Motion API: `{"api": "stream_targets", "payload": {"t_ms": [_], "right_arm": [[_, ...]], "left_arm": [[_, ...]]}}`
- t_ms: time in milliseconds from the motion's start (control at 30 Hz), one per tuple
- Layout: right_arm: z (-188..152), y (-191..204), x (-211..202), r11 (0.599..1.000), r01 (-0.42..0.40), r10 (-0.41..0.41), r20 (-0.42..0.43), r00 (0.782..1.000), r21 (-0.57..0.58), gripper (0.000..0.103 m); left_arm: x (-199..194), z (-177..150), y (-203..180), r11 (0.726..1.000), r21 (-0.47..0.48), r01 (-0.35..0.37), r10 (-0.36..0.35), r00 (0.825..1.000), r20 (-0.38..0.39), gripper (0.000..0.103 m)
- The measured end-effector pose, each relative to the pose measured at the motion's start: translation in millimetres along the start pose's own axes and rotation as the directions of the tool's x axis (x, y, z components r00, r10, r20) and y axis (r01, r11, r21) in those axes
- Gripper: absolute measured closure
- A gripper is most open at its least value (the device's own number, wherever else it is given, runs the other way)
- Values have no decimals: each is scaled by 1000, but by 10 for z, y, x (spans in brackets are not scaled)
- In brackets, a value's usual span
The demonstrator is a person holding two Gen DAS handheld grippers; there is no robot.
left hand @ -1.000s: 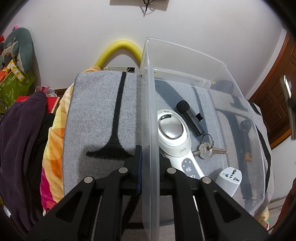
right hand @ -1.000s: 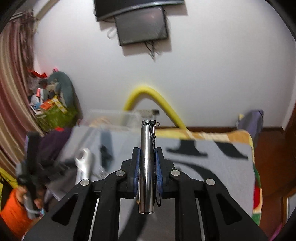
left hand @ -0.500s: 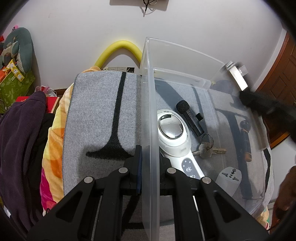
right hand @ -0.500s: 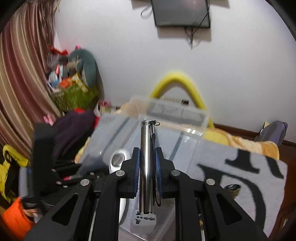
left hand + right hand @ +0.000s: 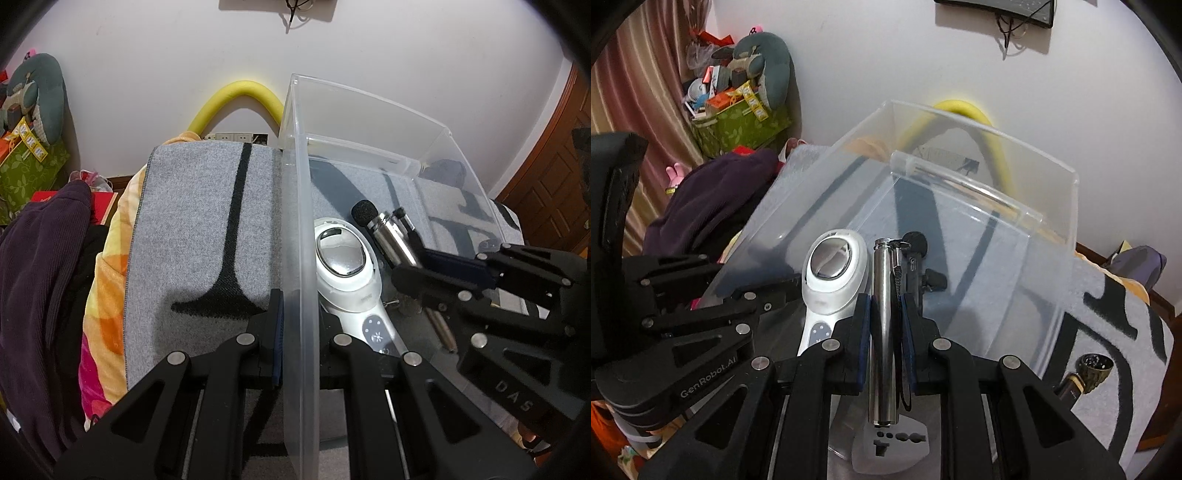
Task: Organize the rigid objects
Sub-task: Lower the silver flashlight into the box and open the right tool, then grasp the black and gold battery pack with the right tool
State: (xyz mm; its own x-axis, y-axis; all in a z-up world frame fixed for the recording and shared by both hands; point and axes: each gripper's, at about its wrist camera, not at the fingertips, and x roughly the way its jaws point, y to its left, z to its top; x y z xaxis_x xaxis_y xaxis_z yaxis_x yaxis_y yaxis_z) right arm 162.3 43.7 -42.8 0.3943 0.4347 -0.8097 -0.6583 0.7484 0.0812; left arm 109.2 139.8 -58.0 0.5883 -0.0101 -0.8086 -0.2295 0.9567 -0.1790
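A clear plastic bin (image 5: 373, 110) stands on a grey blanket. My left gripper (image 5: 301, 325) is shut on the bin's left wall. My right gripper (image 5: 884, 325) is shut on a silver metal cylinder (image 5: 882, 314) and holds it inside the bin, above the other items; it also shows in the left wrist view (image 5: 391, 240). In the bin lie a white handheld device (image 5: 345, 269), a black microphone (image 5: 916, 258) and a white plug adapter (image 5: 890, 446). A dark tube with a brass end (image 5: 1086, 373) lies on the blanket outside the bin's right wall.
The grey blanket (image 5: 195, 236) with black stripes covers the surface. A purple garment (image 5: 33, 280) lies at the left. A yellow foam tube (image 5: 236, 96) arches at the wall behind. A green box with clutter (image 5: 746, 118) stands far left.
My right gripper has carried the silver cylinder from outside the bin to over the bin's rim and down inside it. The left gripper and bin have not moved.
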Motion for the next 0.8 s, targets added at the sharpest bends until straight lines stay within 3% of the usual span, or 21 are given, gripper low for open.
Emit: {"api": "stream_targets", "payload": {"t_ms": [267, 400, 800], "right_arm": [[-16, -13, -159, 1000, -8, 8, 28, 1000, 6, 88], [-59, -103, -393, 1000, 1, -3, 84, 996, 21, 77], [-340, -803, -1099, 979, 109, -142, 198, 970, 169, 65]], "left_arm": [[0, 2, -1, 1000, 0, 1, -1, 1000, -2, 93], [-1, 3, 0, 1000, -2, 2, -2, 1000, -1, 93], [-6, 6, 5, 1000, -1, 1, -1, 1000, -3, 93]]}}
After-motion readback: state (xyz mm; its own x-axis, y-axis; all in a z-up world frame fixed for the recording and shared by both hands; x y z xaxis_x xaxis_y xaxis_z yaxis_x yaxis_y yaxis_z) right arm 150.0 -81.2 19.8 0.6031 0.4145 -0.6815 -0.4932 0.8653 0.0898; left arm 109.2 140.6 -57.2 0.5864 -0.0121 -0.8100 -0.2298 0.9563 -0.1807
